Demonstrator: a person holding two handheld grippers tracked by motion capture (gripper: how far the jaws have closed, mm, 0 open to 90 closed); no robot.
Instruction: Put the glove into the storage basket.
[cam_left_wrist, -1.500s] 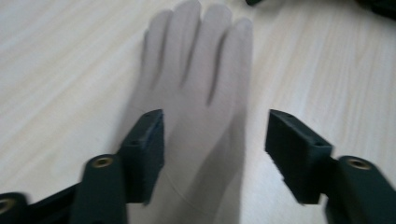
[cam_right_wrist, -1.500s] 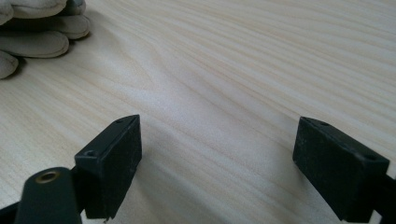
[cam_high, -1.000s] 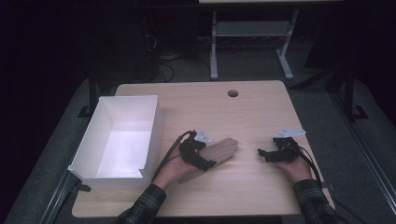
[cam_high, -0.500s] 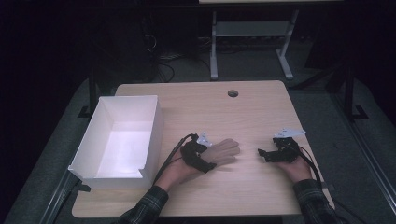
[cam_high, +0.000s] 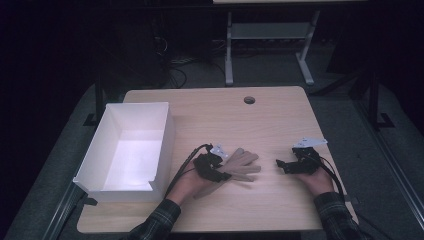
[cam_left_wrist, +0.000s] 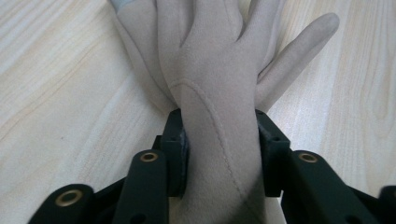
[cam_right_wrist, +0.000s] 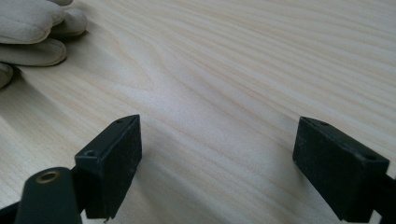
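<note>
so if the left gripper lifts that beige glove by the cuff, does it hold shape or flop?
Likely flops: the glove looks like soft suede-like fabric, bunched where the left gripper pinches it. Probably light, so the fingers would dangle. Slip seems unlikely, since the nap looks matte.

A pale wooden table (cam_high: 280, 115) stands on grey carpet (cam_high: 350, 95) in a dark room, a white-legged stand (cam_high: 270, 50) behind it

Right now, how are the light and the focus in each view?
High view: dim and soft, room dark, bright patch inside the box. Left gripper view: evenly lit, glove sharp. Right gripper view: table grain sharp nearby, softer far off.
</note>
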